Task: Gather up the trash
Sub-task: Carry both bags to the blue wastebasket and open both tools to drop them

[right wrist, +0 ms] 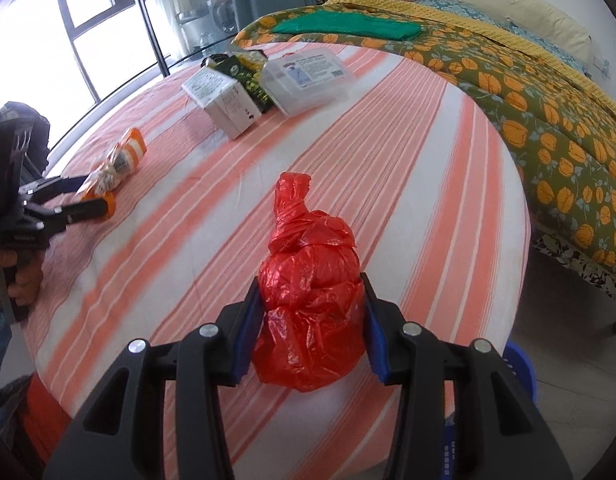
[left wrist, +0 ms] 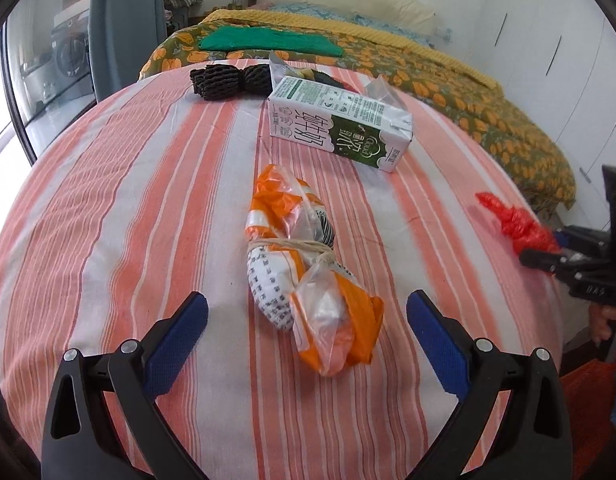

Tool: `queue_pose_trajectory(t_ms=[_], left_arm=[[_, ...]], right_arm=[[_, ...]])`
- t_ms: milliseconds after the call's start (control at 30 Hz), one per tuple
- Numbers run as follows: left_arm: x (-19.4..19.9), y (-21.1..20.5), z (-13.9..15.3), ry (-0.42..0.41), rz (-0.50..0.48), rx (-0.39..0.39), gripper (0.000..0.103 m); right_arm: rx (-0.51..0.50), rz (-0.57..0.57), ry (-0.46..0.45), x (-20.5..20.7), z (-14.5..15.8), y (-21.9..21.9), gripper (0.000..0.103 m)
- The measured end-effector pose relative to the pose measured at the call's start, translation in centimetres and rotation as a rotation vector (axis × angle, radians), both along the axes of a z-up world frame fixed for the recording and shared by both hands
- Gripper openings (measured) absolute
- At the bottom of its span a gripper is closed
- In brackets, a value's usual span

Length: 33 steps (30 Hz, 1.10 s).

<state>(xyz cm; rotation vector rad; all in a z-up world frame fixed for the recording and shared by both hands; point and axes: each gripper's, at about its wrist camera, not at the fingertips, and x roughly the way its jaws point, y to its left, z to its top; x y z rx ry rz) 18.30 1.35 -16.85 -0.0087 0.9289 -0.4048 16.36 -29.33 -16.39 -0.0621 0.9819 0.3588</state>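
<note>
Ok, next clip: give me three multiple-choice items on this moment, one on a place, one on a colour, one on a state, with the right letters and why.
1. Where does the milk carton lie?
A. on the striped tablecloth
B. on the bed
C. in a basket

2. What colour is the knotted bag in the right gripper?
A. green
B. red
C. black

3. How does the left gripper stand?
A. shut on the carton
B. shut on the bundle
C. open, jaws either side of the orange-and-white bundle

Answers: 1 A, the carton rests on the cloth beyond the bundle. 2 B, red plastic fills the right jaws. 3 C, both pads stand clear of the bundle.
</note>
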Motion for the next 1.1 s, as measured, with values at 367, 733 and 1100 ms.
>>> queue_pose_trajectory(t_ms=[367, 733, 1100], left_arm=[[1.3, -2.6, 0.0, 0.018, 0.065, 0.083, 0.09], [0.2, -1.7, 1.1, -0.006, 0.094, 0.07, 0.05], [-5.0, -15.4, 5.2, -0.035, -0.215, -0.024, 0.049]], right_arm=[[0.041, 0.006, -0.014, -0.8, 0.4, -0.5, 0.065], [0.08, -0.025, -0.042, -0.9, 2.0, -0.8, 0.043], [0.078, -0.215, -0.07, -3.0, 4.9, -11.4, 0.043]])
